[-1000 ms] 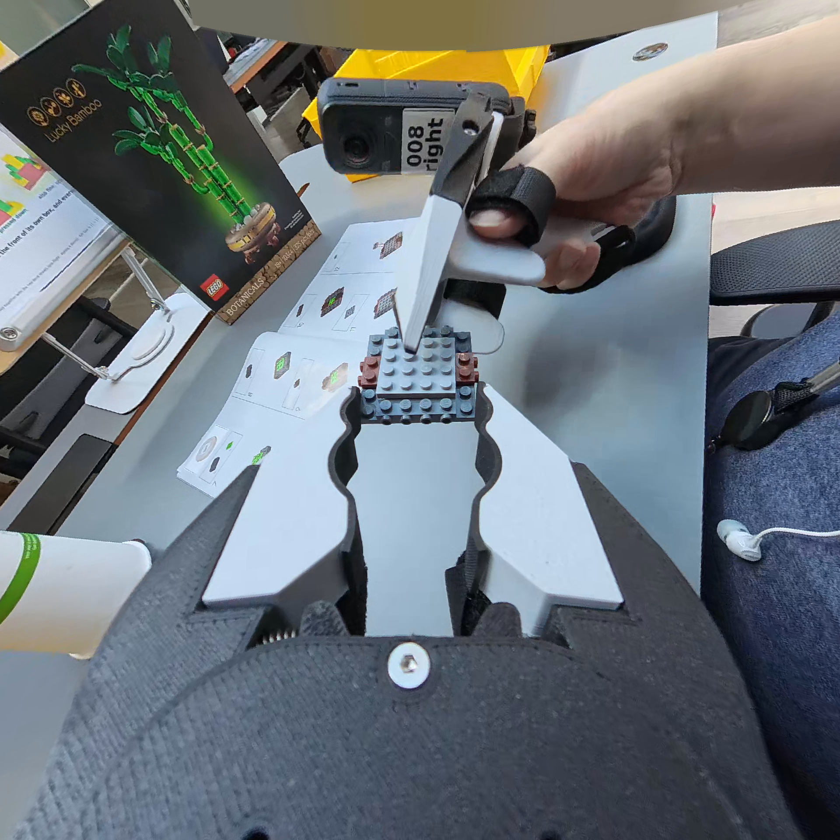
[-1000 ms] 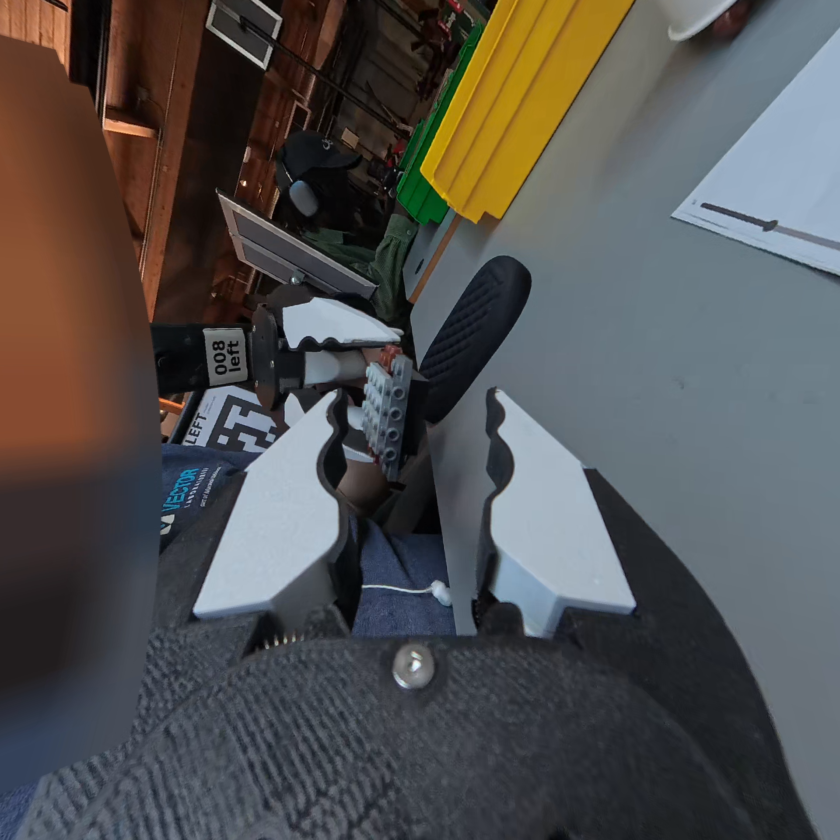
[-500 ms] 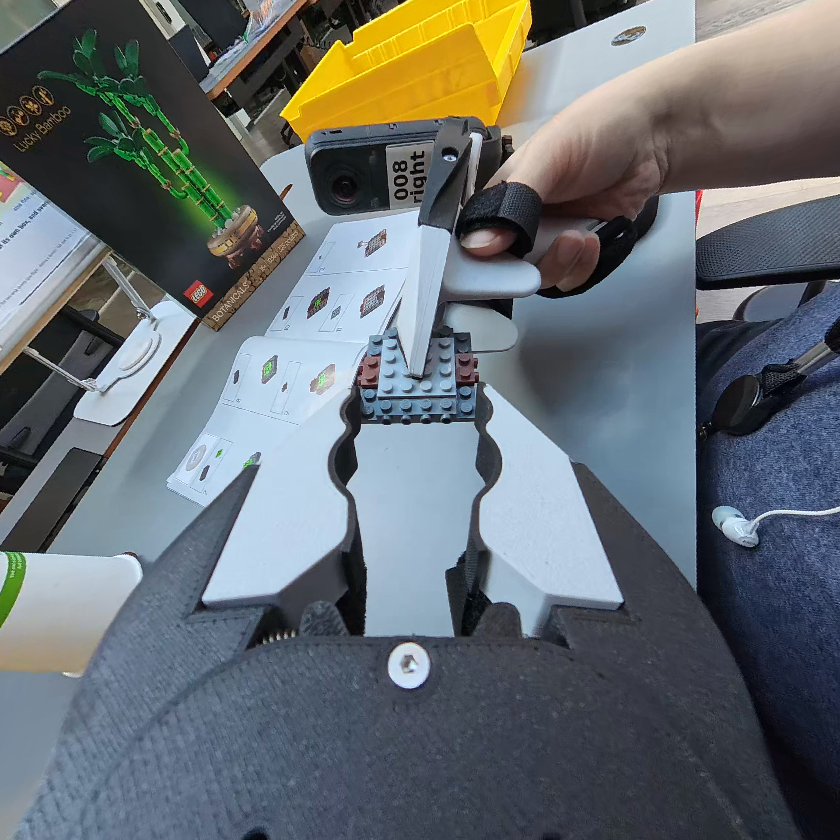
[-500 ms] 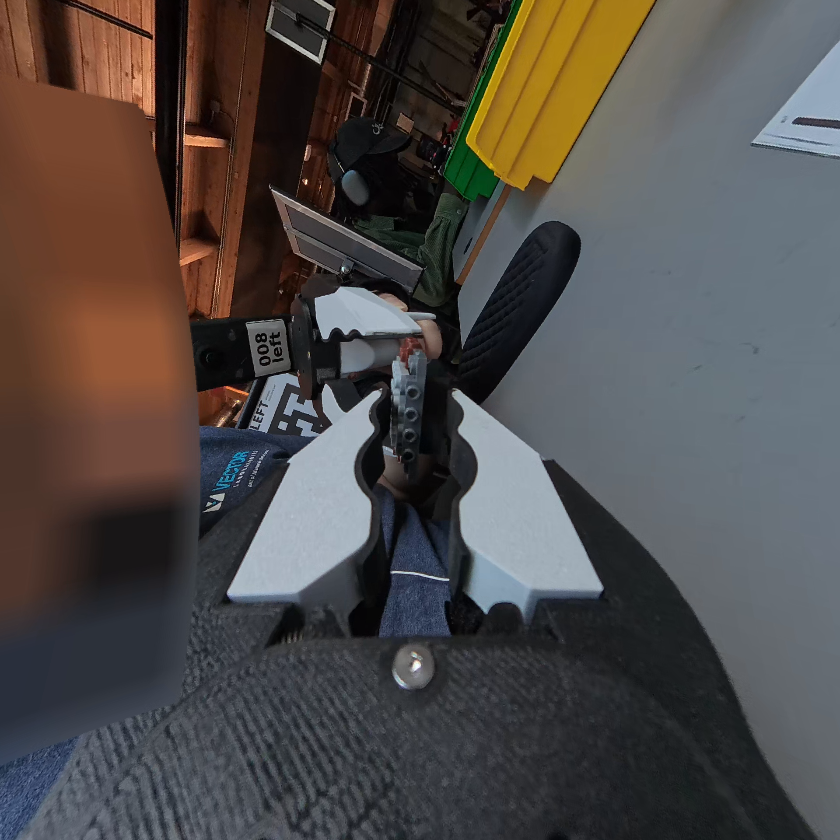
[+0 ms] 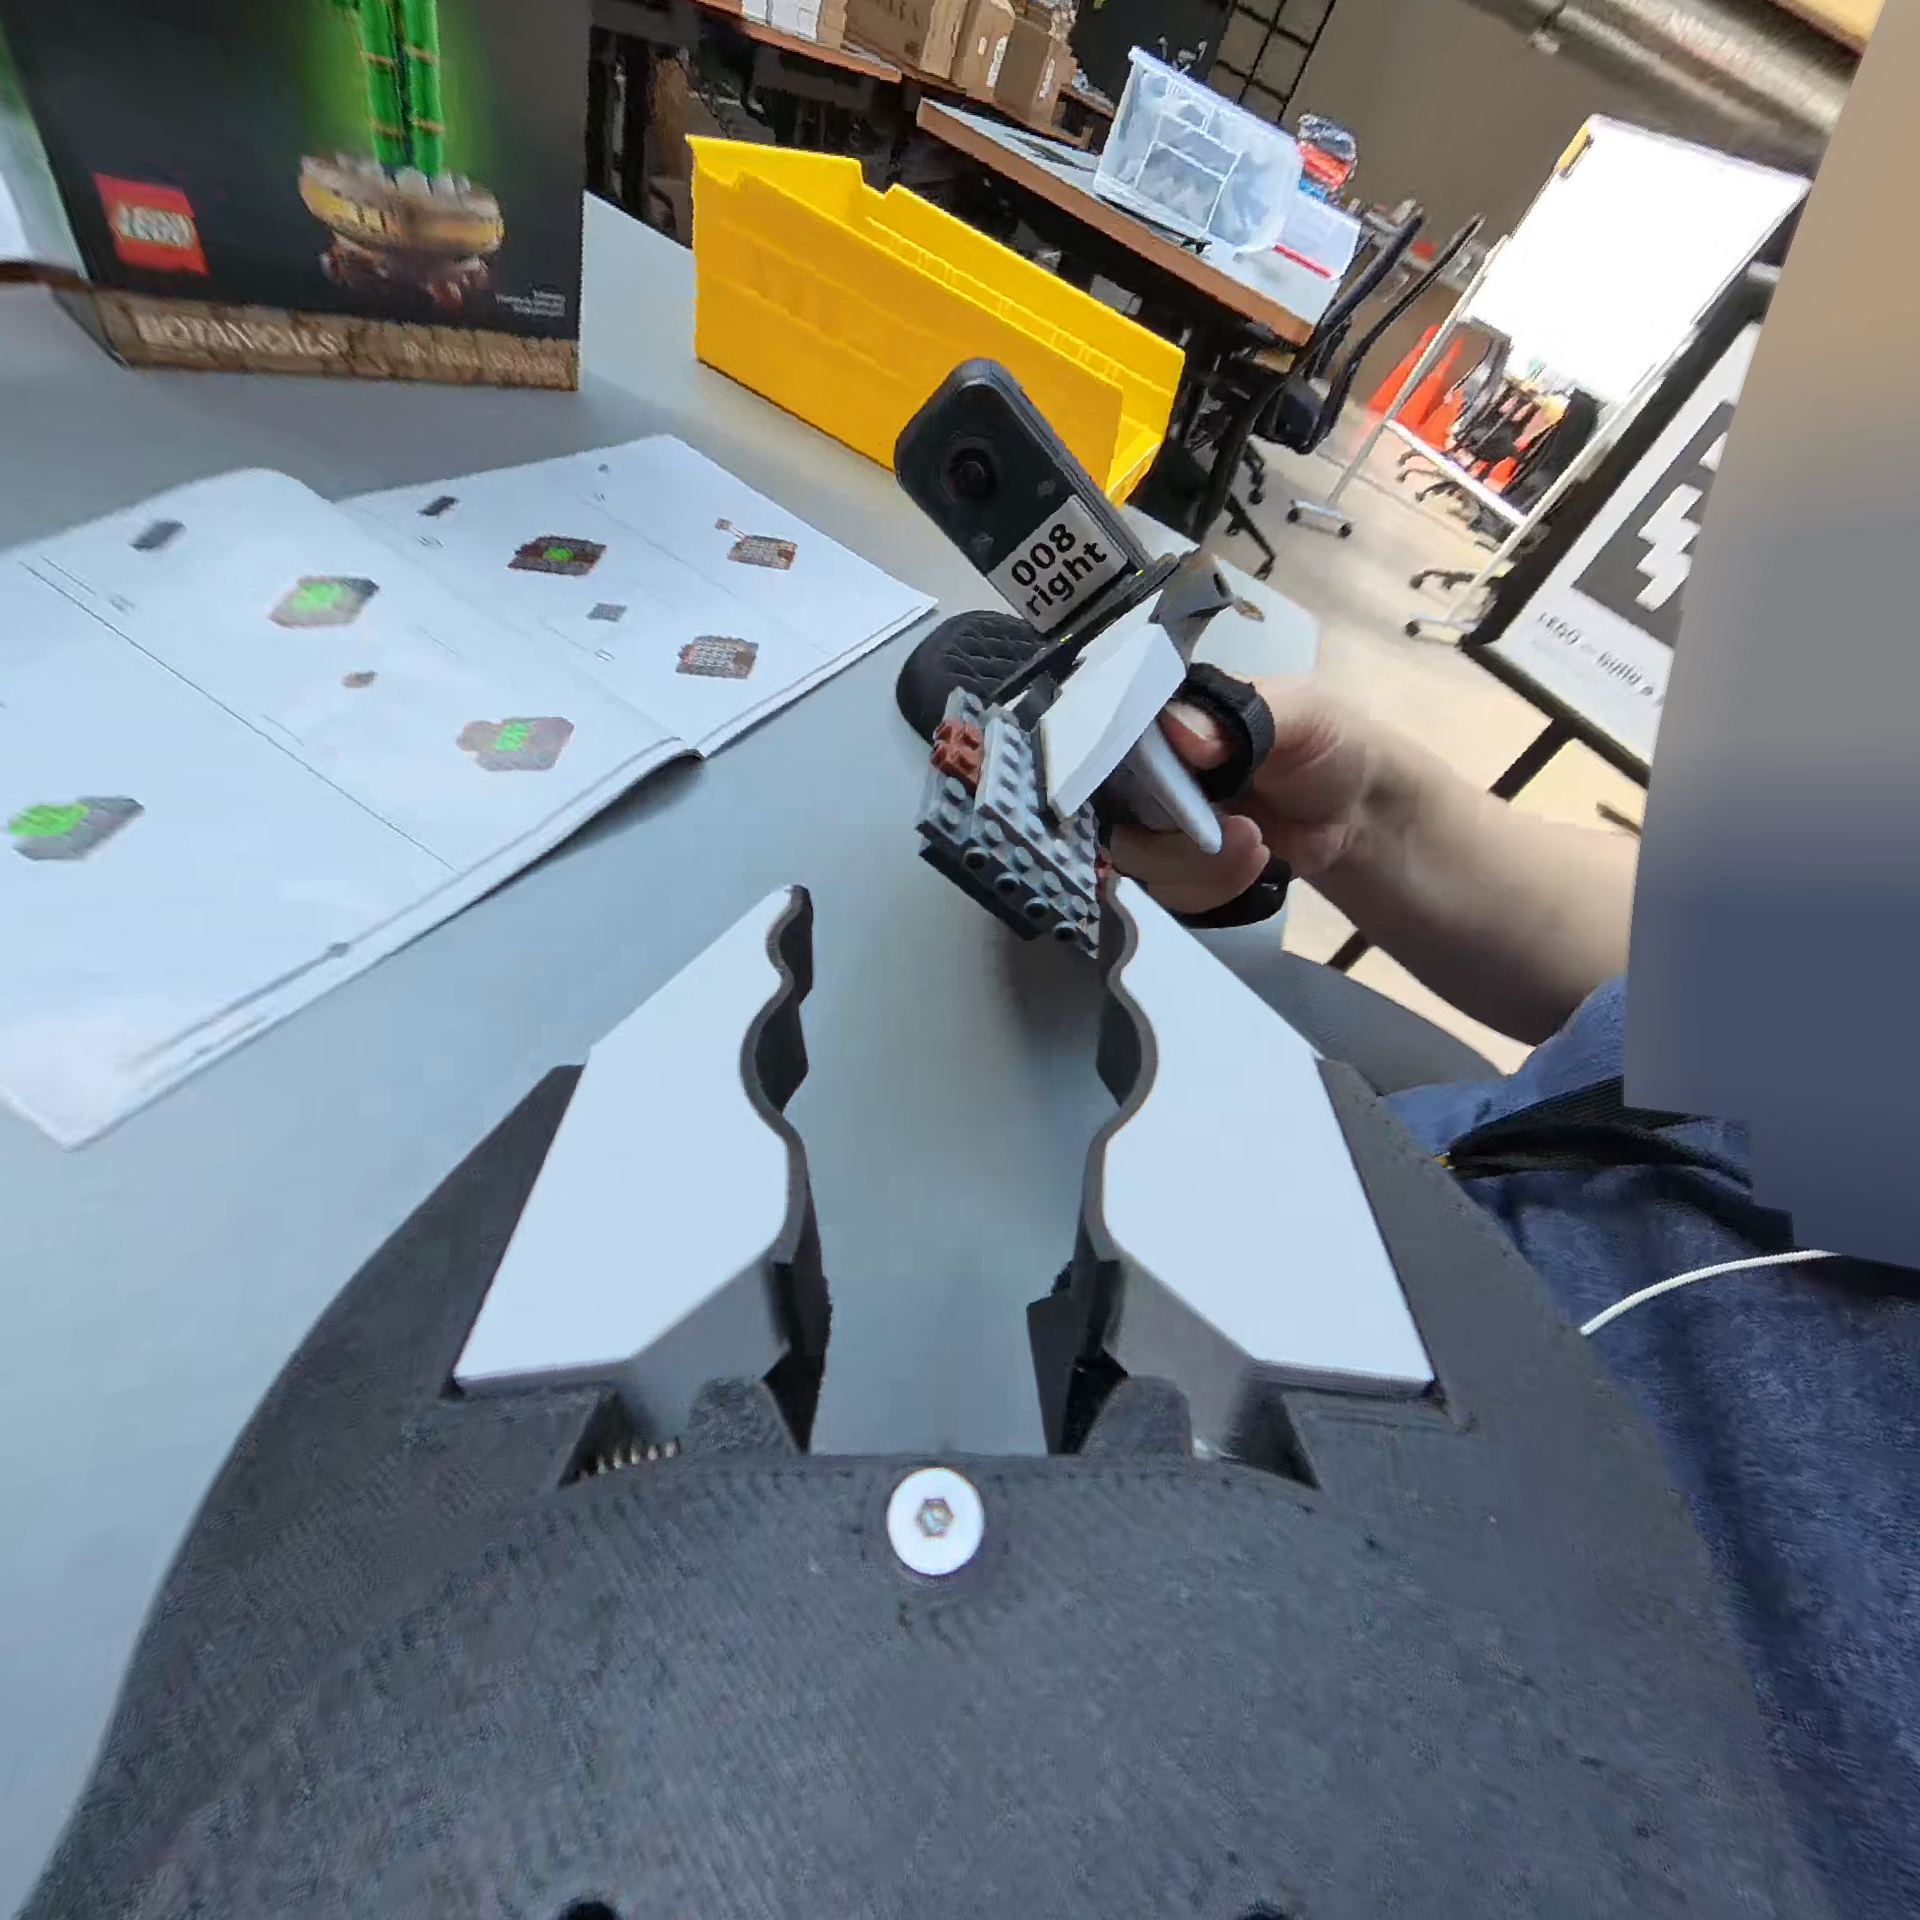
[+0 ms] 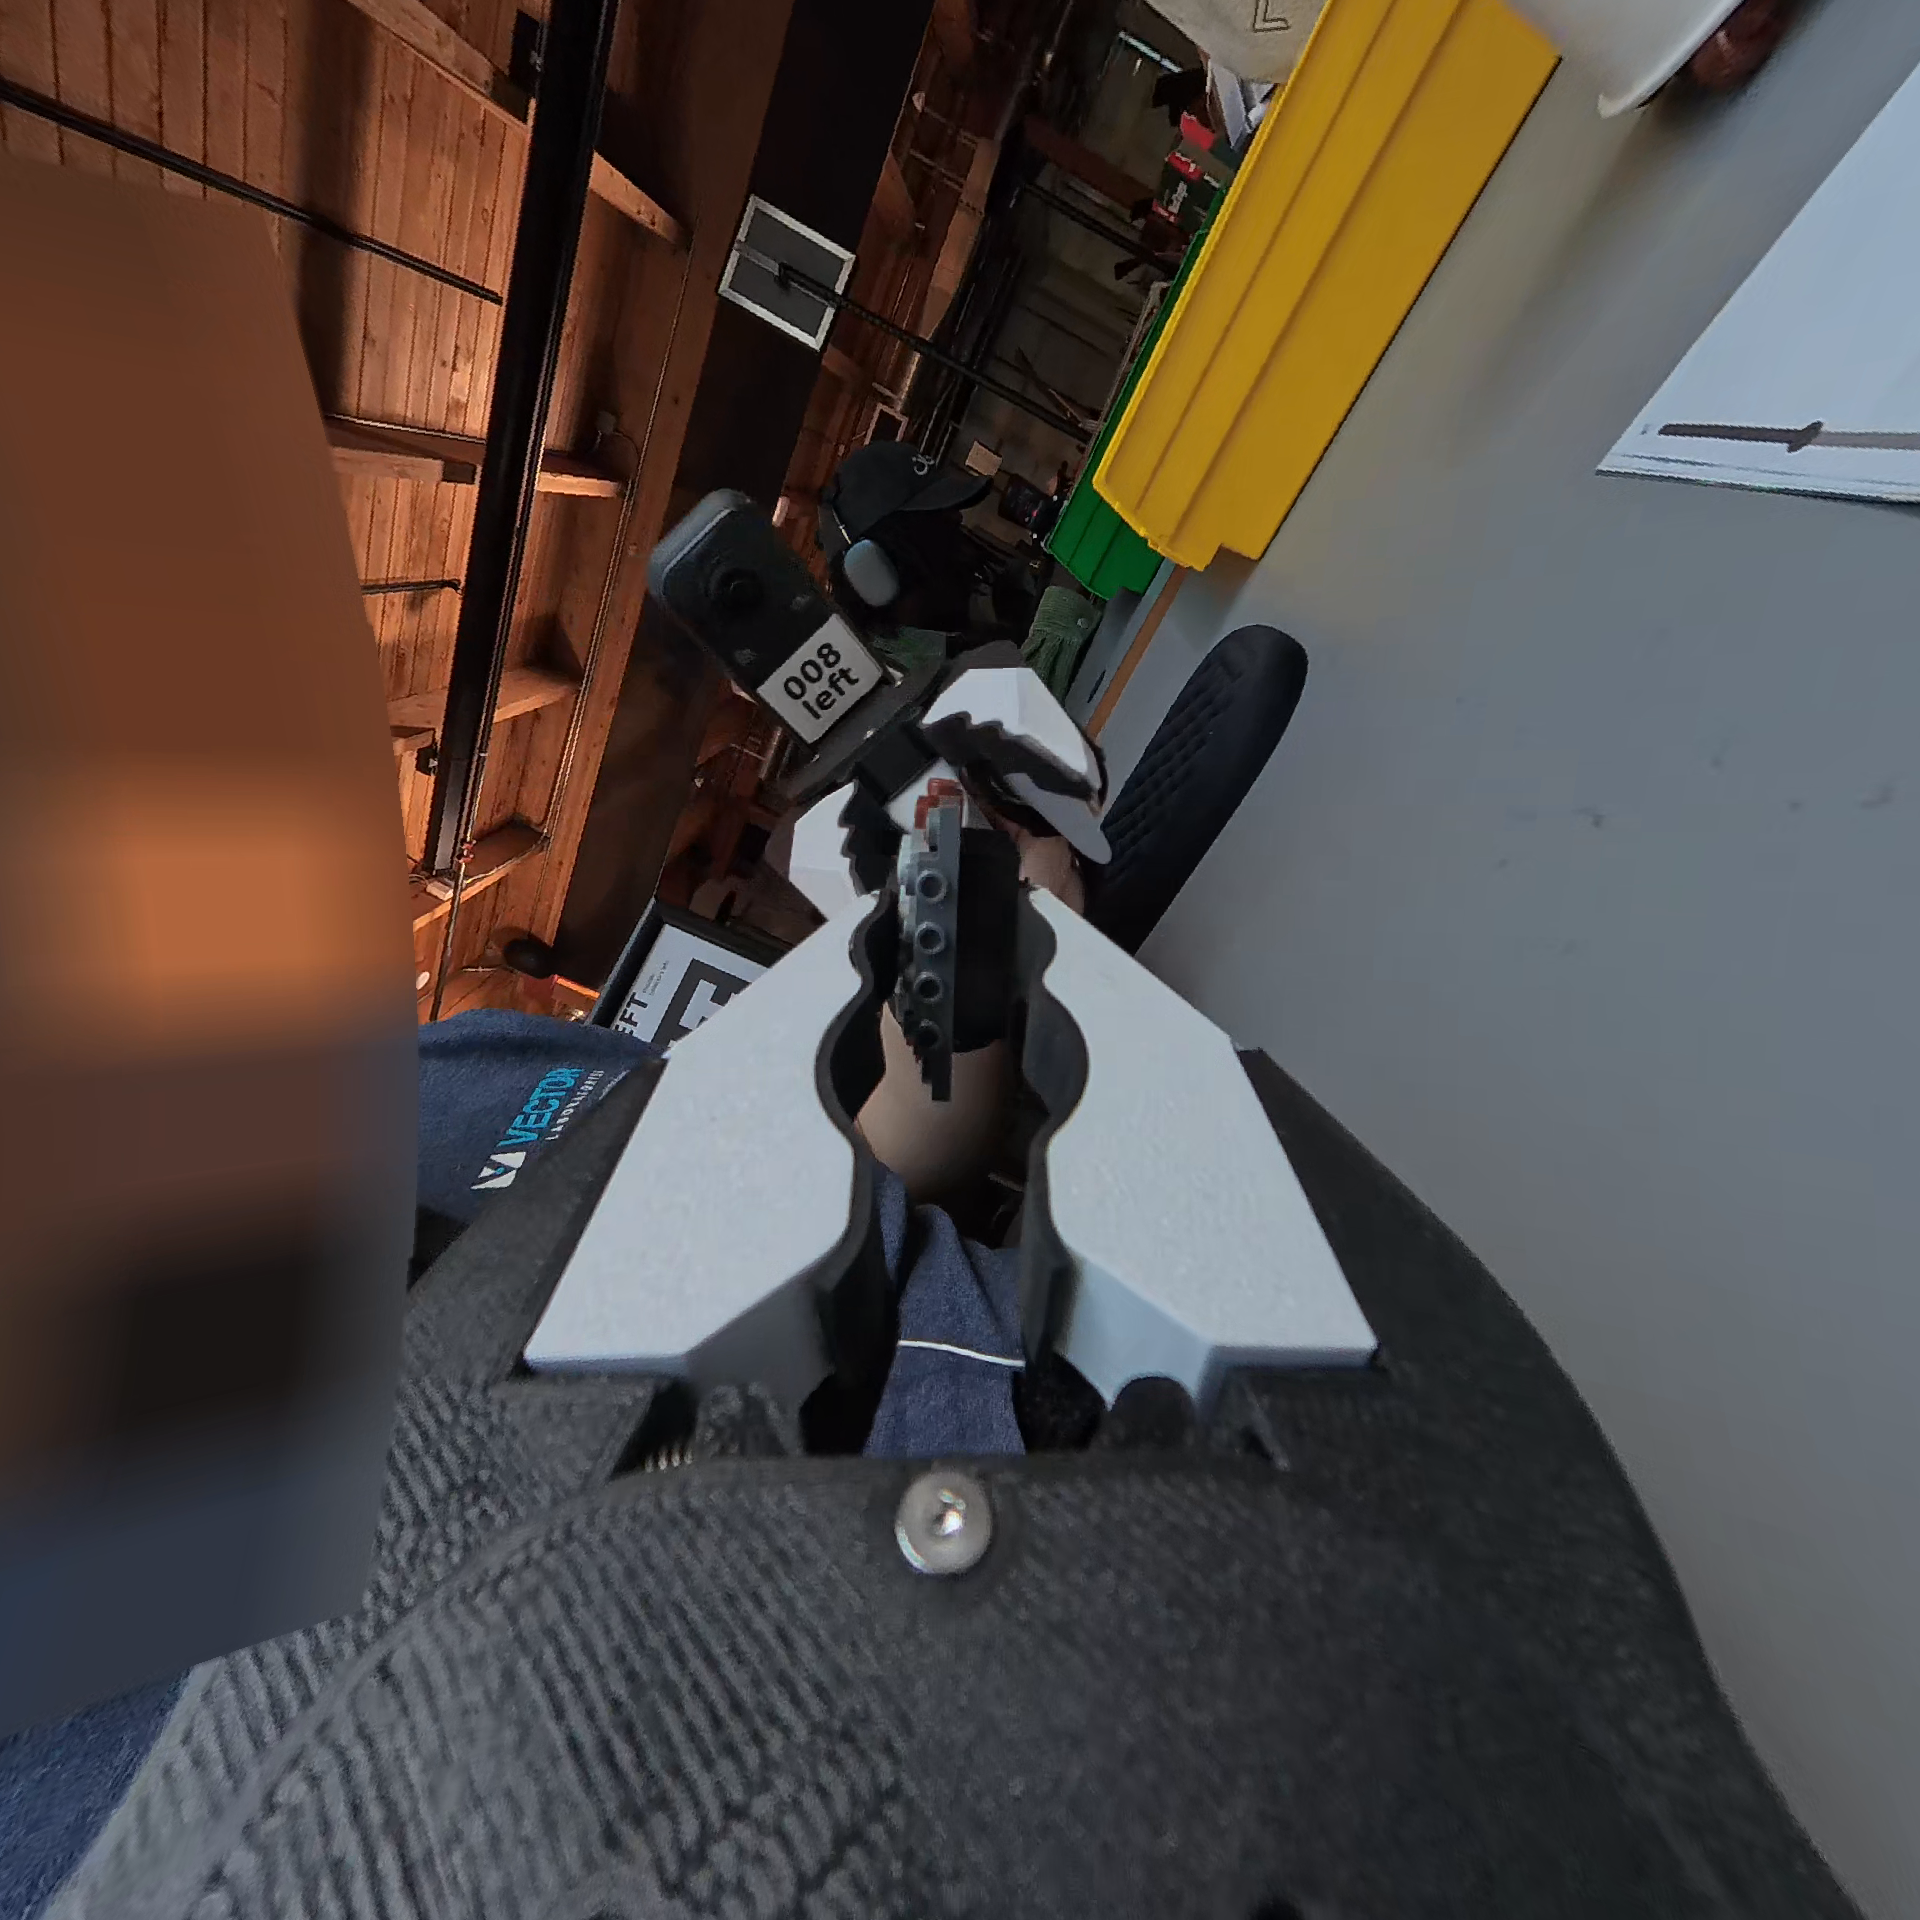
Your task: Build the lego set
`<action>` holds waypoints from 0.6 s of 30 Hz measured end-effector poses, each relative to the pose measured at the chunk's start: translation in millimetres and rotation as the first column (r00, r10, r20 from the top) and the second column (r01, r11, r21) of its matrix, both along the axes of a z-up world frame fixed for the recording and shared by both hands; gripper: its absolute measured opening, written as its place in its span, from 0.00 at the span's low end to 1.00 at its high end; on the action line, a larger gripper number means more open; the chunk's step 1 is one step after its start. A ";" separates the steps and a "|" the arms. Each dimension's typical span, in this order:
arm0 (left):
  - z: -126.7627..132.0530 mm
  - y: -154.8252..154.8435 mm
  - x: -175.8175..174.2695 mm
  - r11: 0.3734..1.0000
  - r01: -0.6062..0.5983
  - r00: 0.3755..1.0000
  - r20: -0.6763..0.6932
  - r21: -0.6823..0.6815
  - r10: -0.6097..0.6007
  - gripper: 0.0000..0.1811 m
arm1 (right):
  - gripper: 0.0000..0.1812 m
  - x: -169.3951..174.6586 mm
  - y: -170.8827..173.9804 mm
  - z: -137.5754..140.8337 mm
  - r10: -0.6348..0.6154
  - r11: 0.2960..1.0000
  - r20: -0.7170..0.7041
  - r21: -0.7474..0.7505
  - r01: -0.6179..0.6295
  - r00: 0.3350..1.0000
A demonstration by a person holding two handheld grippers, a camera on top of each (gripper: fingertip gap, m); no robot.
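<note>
The grey Lego assembly (image 5: 1003, 821) with reddish-brown corner pieces is held edge-on above the table edge. My right gripper (image 6: 951, 925) is shut on this assembly (image 6: 932, 940), gripping it across its flat faces. In the left wrist view the right gripper (image 5: 1039, 790) comes in from the upper right, held by a hand (image 5: 1288, 790). My left gripper (image 5: 954, 914) is open and empty, with the assembly just beyond its right fingertip. The left gripper (image 6: 914, 800) also shows in the right wrist view, just behind the assembly.
An open instruction booklet (image 5: 416, 665) lies on the grey table (image 5: 260, 1195). The set's box (image 5: 312, 177) and a yellow bin (image 5: 914, 312) stand at the back. A black chair armrest (image 6: 1195, 779) is at the table edge. A green bin (image 6: 1101, 520) sits beyond the yellow one. Less than 4 cm separates the two grippers' tips.
My right gripper closed on the assembly and now holds it. My left gripper opened, let the assembly go and swung away to the right.
</note>
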State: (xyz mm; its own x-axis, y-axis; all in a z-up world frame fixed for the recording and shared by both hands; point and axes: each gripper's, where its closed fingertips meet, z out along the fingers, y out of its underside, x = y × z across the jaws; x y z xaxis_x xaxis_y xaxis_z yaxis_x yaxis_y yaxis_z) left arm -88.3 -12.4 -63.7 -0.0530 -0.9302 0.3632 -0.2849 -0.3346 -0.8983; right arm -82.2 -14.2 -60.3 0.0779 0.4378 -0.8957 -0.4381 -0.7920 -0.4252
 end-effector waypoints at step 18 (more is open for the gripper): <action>4.5 -29.3 56.4 0.921 0.239 0.970 0.111 -0.308 -0.215 0.14 | 0.11 42.7 -16.9 4.7 -0.137 0.982 0.017 0.131 0.134 0.990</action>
State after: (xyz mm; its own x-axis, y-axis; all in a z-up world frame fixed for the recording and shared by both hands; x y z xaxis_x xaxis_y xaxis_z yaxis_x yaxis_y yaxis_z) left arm -31.8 -41.7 -59.2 -0.2869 -0.7270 0.6238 -0.3242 -0.5390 -0.7774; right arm -39.4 -31.0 -55.6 0.1667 0.5335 -0.8292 -0.5253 -0.6636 -0.5326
